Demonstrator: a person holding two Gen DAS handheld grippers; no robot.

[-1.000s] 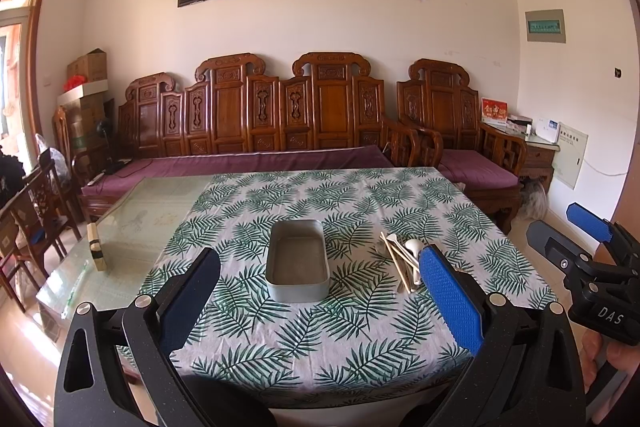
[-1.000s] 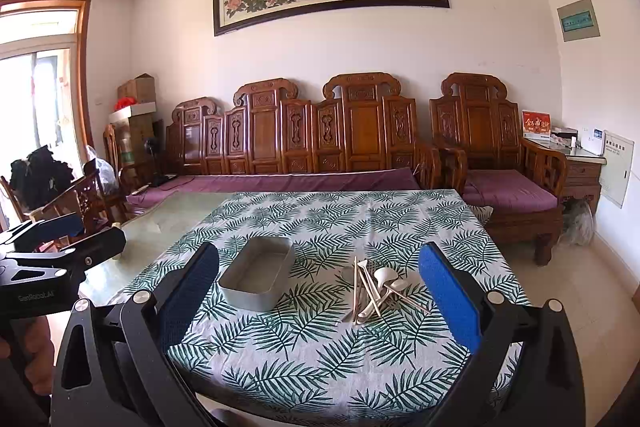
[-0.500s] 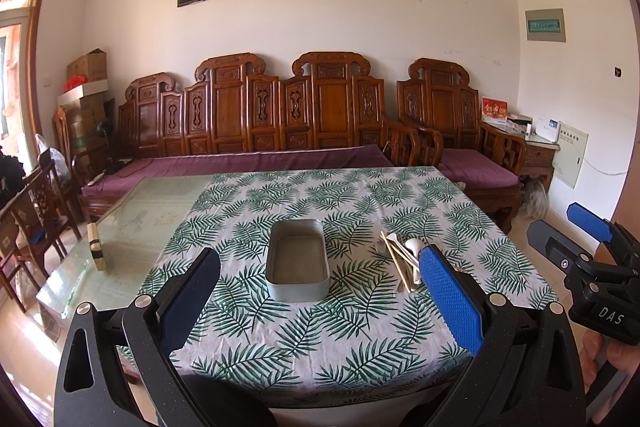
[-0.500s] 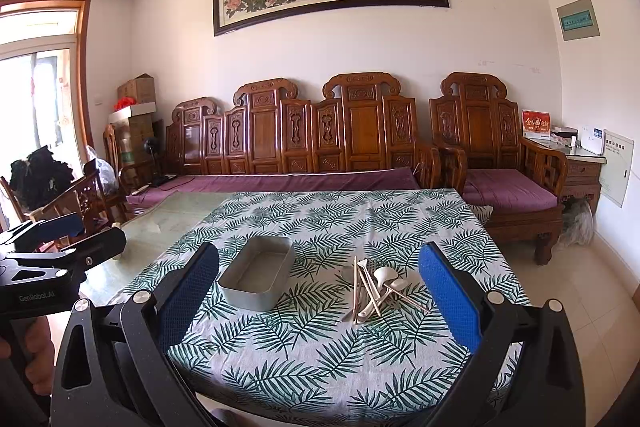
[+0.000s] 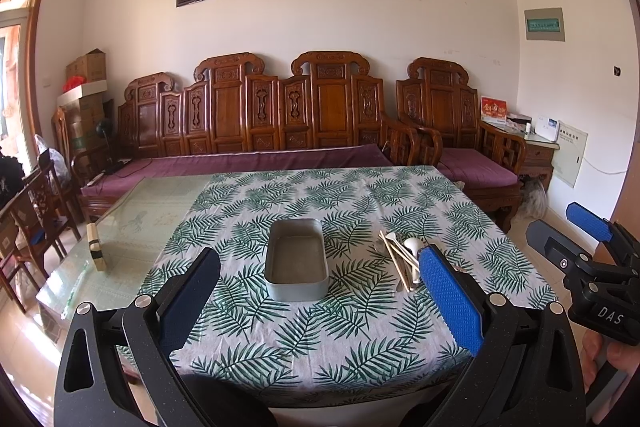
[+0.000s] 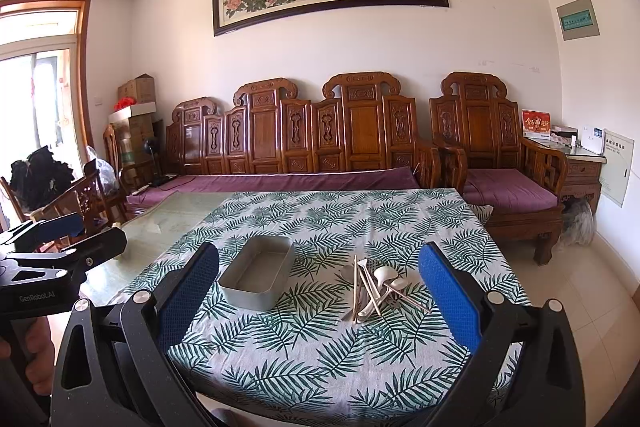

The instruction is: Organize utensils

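Observation:
An empty grey metal tray (image 5: 296, 265) (image 6: 258, 277) sits in the middle of the leaf-patterned tablecloth (image 5: 304, 343) (image 6: 320, 347). To its right lies a pile of utensils (image 5: 402, 259) (image 6: 374, 289): wooden chopsticks, white spoons and metal pieces, crossed over each other. My left gripper (image 5: 320, 291) hangs open above the near table edge, with nothing between its blue pads. My right gripper (image 6: 318, 287) is open too, held short of the pile. Each gripper shows at the other view's edge, the right gripper (image 5: 580, 251) and the left gripper (image 6: 60, 243).
A small wooden block (image 5: 96, 247) stands on the bare glass tabletop (image 5: 136, 223) at the left. A carved wooden bench with purple cushions (image 5: 256, 163) runs behind the table, an armchair (image 6: 500, 179) at the right. Dark chairs (image 5: 36, 203) stand left of the table.

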